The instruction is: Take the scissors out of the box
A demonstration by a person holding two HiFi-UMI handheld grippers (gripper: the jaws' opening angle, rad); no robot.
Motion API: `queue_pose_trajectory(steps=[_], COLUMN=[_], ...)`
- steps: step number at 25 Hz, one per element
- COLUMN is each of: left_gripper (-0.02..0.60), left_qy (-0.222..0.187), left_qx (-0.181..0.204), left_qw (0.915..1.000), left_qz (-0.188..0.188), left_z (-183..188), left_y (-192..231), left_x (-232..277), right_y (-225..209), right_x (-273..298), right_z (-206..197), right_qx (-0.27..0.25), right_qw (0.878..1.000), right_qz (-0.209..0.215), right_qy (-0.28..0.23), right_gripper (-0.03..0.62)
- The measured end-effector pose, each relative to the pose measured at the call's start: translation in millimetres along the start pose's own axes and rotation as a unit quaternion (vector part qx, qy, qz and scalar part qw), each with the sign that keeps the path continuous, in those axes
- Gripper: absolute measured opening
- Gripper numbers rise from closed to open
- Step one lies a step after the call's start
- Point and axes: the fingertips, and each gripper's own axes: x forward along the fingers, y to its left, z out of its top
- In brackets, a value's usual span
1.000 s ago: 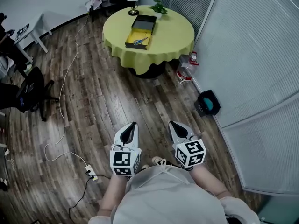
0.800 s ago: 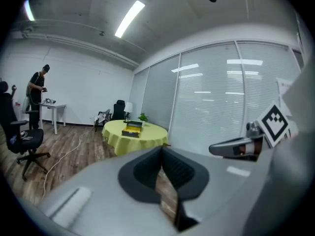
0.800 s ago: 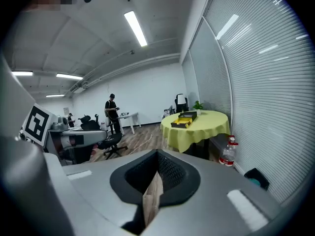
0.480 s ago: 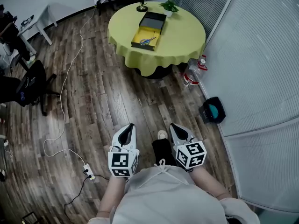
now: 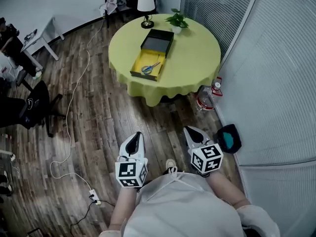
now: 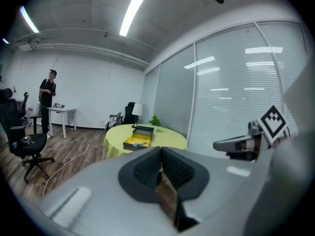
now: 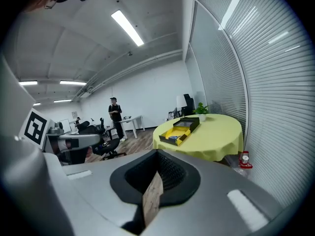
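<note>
Left gripper (image 5: 134, 136): jaws pressed together, nothing between them. Right gripper (image 5: 193, 131): jaws likewise closed and empty. Both are held low in front of the person, side by side above the wood floor (image 5: 98, 122). They point toward the round table (image 5: 197, 58) with the yellow cloth and are well apart from it. The scissors (image 5: 150, 67), blue-handled, lie inside the open yellow box (image 5: 139, 61) on the left half of the table. 1 black tray (image 5: 158, 41) lies against the far end of the box. 1 lamp (image 5: 145, 4) and 1 plant (image 5: 177, 19) stand near the far edge of the table. 1 bottle (image 5: 205, 98) stands on the floor to the right of the table, by the glass wall with blinds. 1 black bin (image 5: 229, 138) stands near the right gripper, and 1 black chair (image 5: 29, 107) stands at far left
</note>
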Motion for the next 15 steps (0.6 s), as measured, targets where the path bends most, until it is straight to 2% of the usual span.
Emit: queue_pose_trajectory(steps=[6, 11, 15], left_gripper=[0.005, 0.005, 0.006], left_qy=[0.032, 0.049, 0.054], left_qx=[0.004, 0.003, 0.012], left_qw=[0.9995, 0.9988, 0.9982], left_qz=[-0.002, -0.001, -0.022], left_z=[4, 5, 11], left_y=[-11, 5, 24], left_x=[67, 119, 171], right_y=[-63, -94, -113], right_x=[36, 75, 114], right_z=[24, 24, 33], right_qx=[0.015, 0.030, 0.033], right_qw=[1.000, 0.999, 0.999], right_qz=[-0.005, -0.016, -0.032], right_qy=[0.005, 0.018, 0.022], right_gripper=[-0.002, -0.002, -0.002])
